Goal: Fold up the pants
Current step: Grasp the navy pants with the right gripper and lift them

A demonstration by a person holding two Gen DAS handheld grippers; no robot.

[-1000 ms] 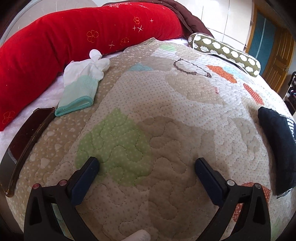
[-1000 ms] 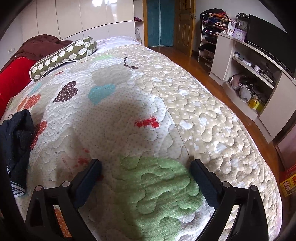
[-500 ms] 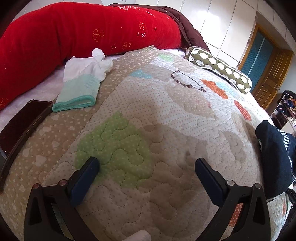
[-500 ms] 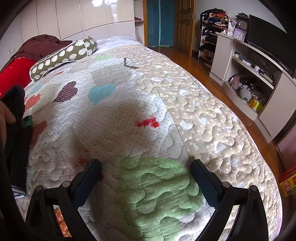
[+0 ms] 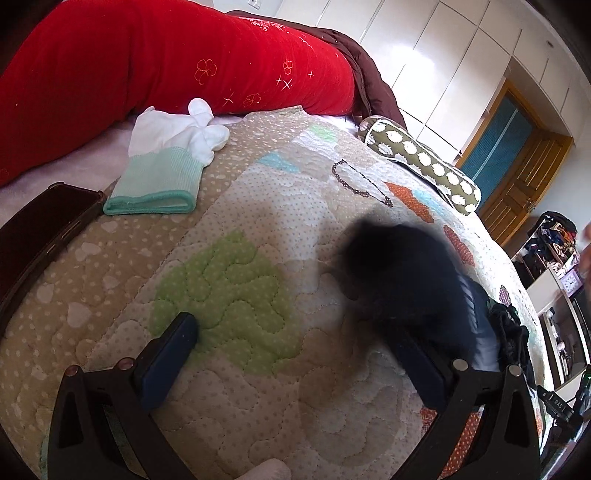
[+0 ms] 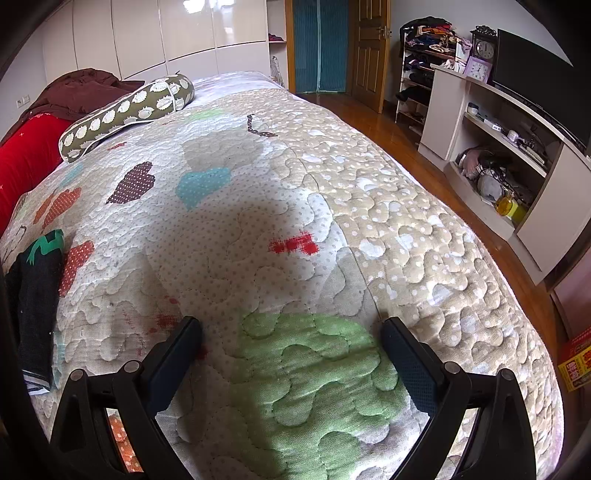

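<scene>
A bed (image 6: 406,229) is covered by a quilt (image 5: 258,387), stitched in wavy puzzle-like lines, with dotted beige and white ground and appliqué patches in green, orange, brown and blue. A red velvet bolster (image 5: 147,62) with gold flower embroidery is seen along the head end, a brown blanket (image 6: 81,88) behind it, and a cylindrical olive pillow (image 6: 129,110) with white scalloped spots beside that. White gloves (image 5: 173,147) with ribbed mint cuffs lie flat near the bolster; a thin chain (image 5: 358,182) lies on the quilt. Glossy white wardrobe doors (image 6: 147,33), a wooden door (image 6: 369,51), wood flooring and a white shelf unit (image 6: 498,147) with clocks and clutter are noted in the right wrist view. The pants (image 5: 413,280), dark navy and motion-blurred, are seen on the quilt just ahead of the left gripper (image 5: 295,354), at its right finger; in the right wrist view the dark cloth (image 6: 33,306) lies at the far left edge. Left jaws stand wide apart, nothing between them. Right gripper (image 6: 291,350) jaws likewise apart, over a green patch.
</scene>
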